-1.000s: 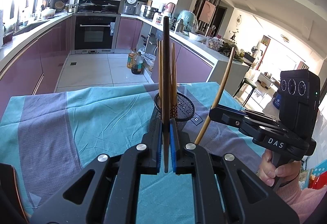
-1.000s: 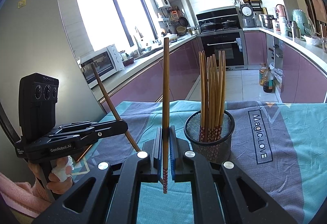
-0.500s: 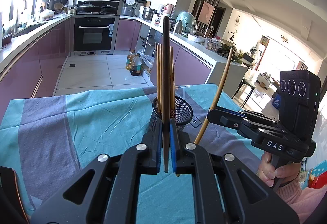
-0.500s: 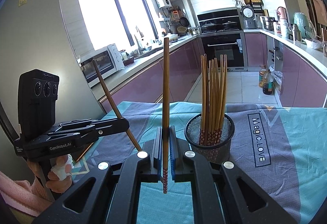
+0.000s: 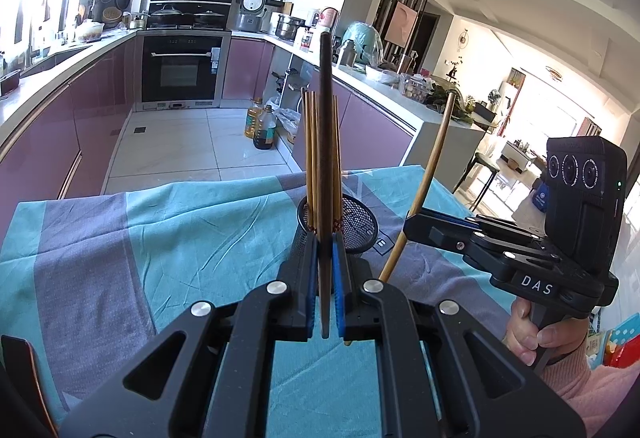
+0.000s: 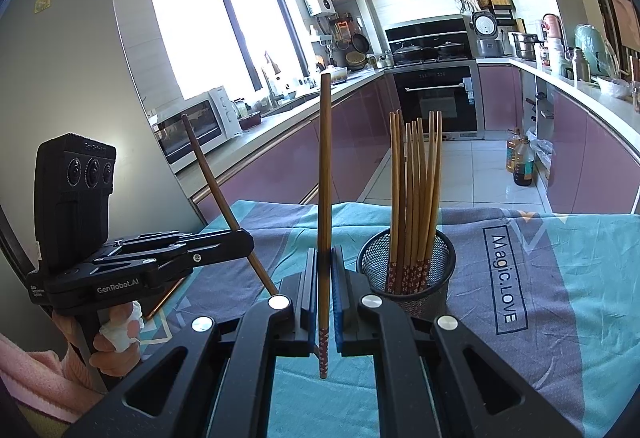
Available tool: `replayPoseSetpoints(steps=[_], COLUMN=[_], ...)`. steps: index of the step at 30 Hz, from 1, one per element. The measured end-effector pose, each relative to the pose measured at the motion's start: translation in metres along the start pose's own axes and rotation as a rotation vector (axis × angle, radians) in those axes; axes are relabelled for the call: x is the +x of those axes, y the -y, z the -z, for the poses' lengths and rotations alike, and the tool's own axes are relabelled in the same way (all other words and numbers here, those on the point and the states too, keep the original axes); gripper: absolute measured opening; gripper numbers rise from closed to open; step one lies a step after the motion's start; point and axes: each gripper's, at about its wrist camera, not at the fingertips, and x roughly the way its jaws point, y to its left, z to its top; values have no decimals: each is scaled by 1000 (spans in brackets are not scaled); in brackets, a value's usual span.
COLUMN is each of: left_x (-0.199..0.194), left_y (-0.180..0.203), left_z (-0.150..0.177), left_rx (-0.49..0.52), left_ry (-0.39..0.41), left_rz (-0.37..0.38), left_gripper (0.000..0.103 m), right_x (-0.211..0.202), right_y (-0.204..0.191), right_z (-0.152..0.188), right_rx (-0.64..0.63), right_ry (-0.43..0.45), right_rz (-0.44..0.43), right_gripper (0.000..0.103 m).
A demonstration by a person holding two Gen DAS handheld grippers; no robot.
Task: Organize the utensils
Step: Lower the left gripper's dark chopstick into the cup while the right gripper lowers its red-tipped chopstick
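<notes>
Both grippers are loaded here. The left gripper (image 5: 327, 278) is clamped tight on a dark chopstick (image 5: 326, 158) that stands upright between its blue pads, and the mesh holder (image 5: 352, 222) sits just behind it at twelve o'clock in the left wrist view, partly hidden by the stick. Over on the other side, the right gripper (image 6: 325, 290) has its jaws closed on a second chopstick (image 6: 325, 198), also upright, patterned end down and hanging below the pads.

From the right wrist view the holder (image 6: 404, 266) sits at about two o'clock of that gripper, on the teal and grey tablecloth (image 6: 560, 278), and a bundle of chopsticks (image 6: 416, 190) is already standing in it, patterned ends at the bottom. So a good share of the sorting looks done. What is left, as far as can be seen: these two sticks are in the air and not yet over the rim. No loose chopsticks show on the cloth, though much of it is hidden by the tools.
</notes>
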Motion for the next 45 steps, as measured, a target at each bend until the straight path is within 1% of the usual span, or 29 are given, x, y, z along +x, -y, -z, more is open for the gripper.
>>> replayPoseSetpoints(steps=[13,27,45], left_x=[1,-4,-4], left_y=[5,2,5], left_z=[-3,-14,-24], left_rx=[8,17,32], left_ry=[0,11,14], left_rz=[-1,22,31], left_gripper=[8,8,8], right_x=[2,4,0], right_y=[4,7,12], right_z=[-3,-11,-16], right_rx=[6,-2,-3], right_ry=[1,14,35], right_rz=[-2,-3,-1], right_gripper=[6,6,6])
